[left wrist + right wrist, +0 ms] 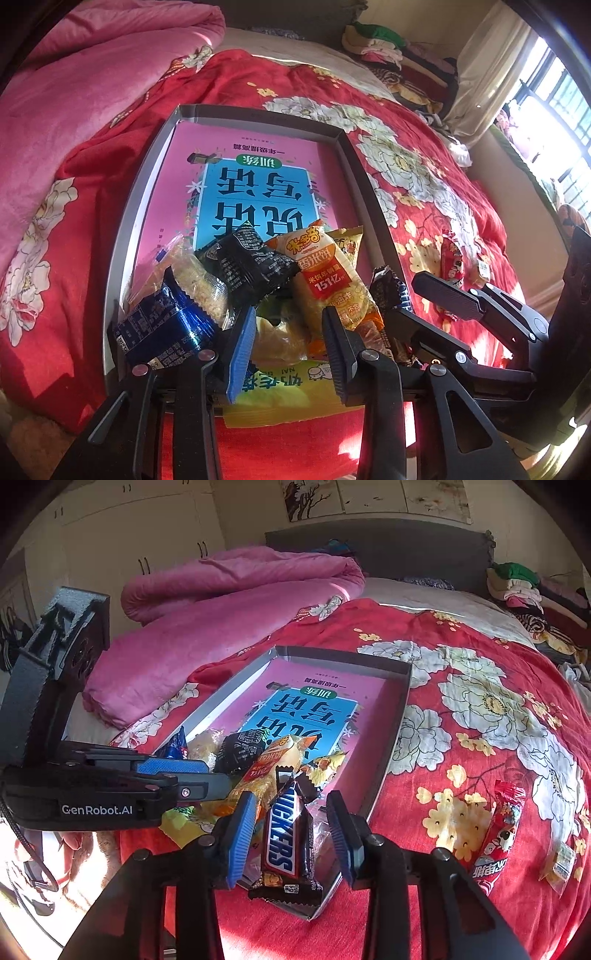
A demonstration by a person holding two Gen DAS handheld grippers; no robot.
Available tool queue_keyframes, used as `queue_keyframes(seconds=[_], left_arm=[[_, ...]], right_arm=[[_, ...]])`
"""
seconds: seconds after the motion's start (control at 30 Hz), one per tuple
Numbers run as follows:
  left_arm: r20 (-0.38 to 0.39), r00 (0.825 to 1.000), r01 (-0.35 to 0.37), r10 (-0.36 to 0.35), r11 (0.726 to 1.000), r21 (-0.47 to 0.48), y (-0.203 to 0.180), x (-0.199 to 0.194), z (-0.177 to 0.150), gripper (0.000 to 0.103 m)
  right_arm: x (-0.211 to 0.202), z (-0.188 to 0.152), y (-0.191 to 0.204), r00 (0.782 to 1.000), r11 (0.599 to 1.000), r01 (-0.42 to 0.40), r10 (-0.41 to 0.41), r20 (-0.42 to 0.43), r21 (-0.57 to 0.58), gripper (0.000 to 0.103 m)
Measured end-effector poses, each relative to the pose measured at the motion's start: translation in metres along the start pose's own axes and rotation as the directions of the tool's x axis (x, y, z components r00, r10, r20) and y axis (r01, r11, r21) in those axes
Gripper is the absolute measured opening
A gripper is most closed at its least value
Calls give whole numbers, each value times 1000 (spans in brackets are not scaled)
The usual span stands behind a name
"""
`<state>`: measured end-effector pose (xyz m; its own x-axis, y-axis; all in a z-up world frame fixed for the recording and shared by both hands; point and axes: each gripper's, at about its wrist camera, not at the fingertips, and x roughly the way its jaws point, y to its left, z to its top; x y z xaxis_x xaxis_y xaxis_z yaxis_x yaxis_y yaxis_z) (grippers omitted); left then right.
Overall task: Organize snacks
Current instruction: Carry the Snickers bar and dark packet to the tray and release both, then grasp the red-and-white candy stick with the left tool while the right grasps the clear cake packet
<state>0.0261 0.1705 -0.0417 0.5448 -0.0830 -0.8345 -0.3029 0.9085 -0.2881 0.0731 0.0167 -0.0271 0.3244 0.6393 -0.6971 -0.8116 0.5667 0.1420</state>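
A grey tray holding a pink book lies on the red flowered bedspread. Snacks are piled at its near end: a blue packet, a black packet, an orange rice-cracker packet and a yellow bag. My left gripper stands open over this pile, its pads pressing on nothing. My right gripper is open around a Snickers bar, which rests on the tray's near corner with a gap on each side. A red packet and a small clear packet lie on the bedspread to the right.
A rolled pink quilt lies at the back left of the bed. Folded clothes are stacked by the grey headboard. A curtained window is on the right and white wardrobe doors on the left.
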Motion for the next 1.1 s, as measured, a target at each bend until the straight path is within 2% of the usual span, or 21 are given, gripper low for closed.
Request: queue_keyframes(seconds=[0.23, 0.3, 0.47, 0.77, 0.9, 1.1], left_arm=[[3, 1000, 3, -3, 1000, -4, -1, -2, 1, 53], [13, 1000, 8, -8, 1000, -6, -2, -4, 1, 61], [39, 999, 1, -1, 1000, 3, -6, -11, 3, 70], [67, 998, -15, 14, 1000, 22, -13, -19, 5, 75], [82, 996, -20, 17, 999, 33, -17, -25, 6, 75], [97, 995, -12, 7, 999, 44, -27, -33, 6, 75]], right_arm=[[-6, -1, -1, 1000, 1000, 13, -13, 19, 5, 48], [-10, -1, -3, 999, 1000, 15, -16, 33, 7, 49], [-17, -2, -7, 998, 999, 29, -30, 56, 18, 54], [-30, -5, -20, 994, 997, 54, -58, 89, 47, 59], [-41, -5, -23, 990, 997, 61, -67, 123, 55, 66], [-55, -4, -28, 985, 996, 66, -76, 155, 64, 66]])
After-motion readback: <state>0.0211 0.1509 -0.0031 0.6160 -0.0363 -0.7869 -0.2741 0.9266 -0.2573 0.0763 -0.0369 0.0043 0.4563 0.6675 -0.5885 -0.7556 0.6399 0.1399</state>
